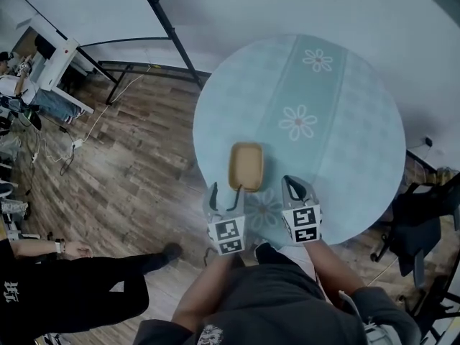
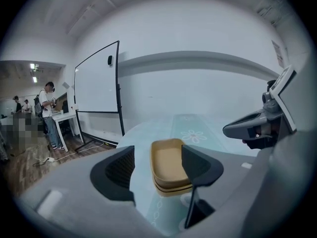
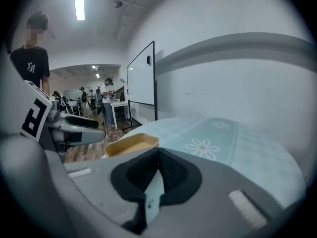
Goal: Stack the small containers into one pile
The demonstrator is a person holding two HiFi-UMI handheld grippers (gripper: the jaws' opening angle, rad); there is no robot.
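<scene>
By the surface's (image 1: 359, 121) near edge, only the left gripper view shows the containers (image 2: 166, 167) nested; left fingers (image 2: 121, 170) apart, right fingers (image 3: 171, 171) together

Person: dk grey top (image 1: 287, 300), white print (image 1: 210, 334) low on front. Sleeves look short.
L gripper (image 1: 226, 190) & R gripper (image 1: 288, 181): same build. Grey moulded bodies, smooth, rounded. Black pads (image 2: 121, 168), ribbed on inner faces, set in black surrounds. Each carries a white cube (image 1: 227, 234) w/ black square markers, one per face. Small pale rect. insets (image 3: 241, 201) on body tops.
</scene>
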